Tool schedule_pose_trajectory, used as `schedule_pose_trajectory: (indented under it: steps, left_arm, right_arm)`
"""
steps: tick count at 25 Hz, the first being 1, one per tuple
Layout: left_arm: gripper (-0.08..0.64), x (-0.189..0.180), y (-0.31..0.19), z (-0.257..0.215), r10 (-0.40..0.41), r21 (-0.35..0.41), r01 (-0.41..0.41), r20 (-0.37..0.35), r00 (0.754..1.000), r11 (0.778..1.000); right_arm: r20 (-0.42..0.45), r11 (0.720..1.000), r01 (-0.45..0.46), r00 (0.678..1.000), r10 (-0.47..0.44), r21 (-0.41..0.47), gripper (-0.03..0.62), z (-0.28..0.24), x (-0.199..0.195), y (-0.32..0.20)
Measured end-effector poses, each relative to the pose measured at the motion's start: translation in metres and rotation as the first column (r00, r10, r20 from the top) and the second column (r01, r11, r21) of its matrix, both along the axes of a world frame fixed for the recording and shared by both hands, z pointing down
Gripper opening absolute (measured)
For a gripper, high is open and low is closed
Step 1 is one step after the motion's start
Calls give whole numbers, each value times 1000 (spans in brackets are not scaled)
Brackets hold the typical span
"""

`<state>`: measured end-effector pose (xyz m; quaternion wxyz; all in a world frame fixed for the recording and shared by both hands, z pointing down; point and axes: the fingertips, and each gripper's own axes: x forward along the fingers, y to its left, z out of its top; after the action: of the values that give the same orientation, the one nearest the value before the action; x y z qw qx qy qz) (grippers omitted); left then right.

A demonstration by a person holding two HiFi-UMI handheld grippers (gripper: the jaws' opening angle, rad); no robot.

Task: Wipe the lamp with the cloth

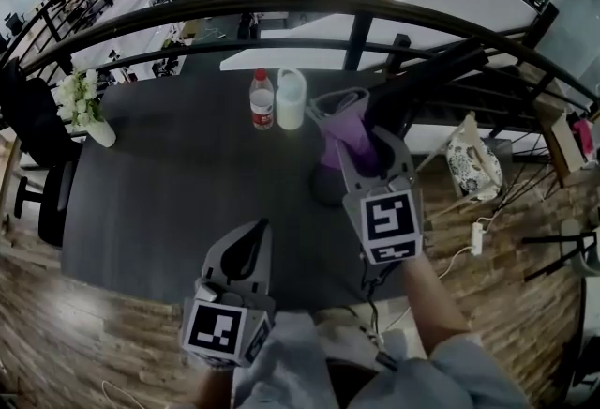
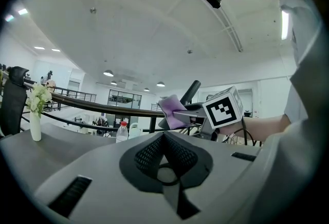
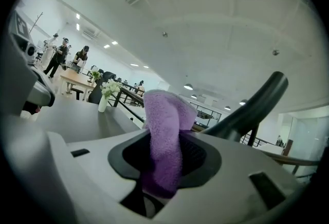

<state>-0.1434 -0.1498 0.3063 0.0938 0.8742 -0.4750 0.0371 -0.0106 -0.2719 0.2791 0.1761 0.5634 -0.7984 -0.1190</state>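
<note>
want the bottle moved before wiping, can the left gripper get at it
Probably yes: only bare table lies between the left gripper and the bottle. Its jaws are shut and empty, so they'd need opening; a white cup stands close beside.

**Nothing Legible**

Cannot read the red label on the bottle (image 1: 262, 100) on the tabletop (image 1: 169, 191): too small. Found only black-and-white square patterns on the marker cubes of the left tongs (image 1: 260, 227) and right tongs (image 1: 356, 140), no letters or numbers.

Purple cloth (image 1: 337, 149) beside black lamp (image 1: 424, 82)
</note>
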Motion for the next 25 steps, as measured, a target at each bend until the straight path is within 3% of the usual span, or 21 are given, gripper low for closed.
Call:
schedule_pose_trajectory:
  steps: [4, 9, 25]
  left_arm:
    - [8, -6, 0, 1, -8, -4, 8, -14, 1000, 1000]
    - [6, 0, 1, 3, 8, -14, -8, -24, 1000, 1000]
    - [8, 56, -6, -9, 21, 4, -21, -27, 999, 1000]
  right_arm:
    - [-34, 1000, 9, 999, -10, -9, 137, 1, -12, -4]
    - [-42, 1000, -20, 999, 20, -2, 137, -5, 2, -4]
    - [-29, 973, -146, 988, 154, 181, 137, -84, 117, 6]
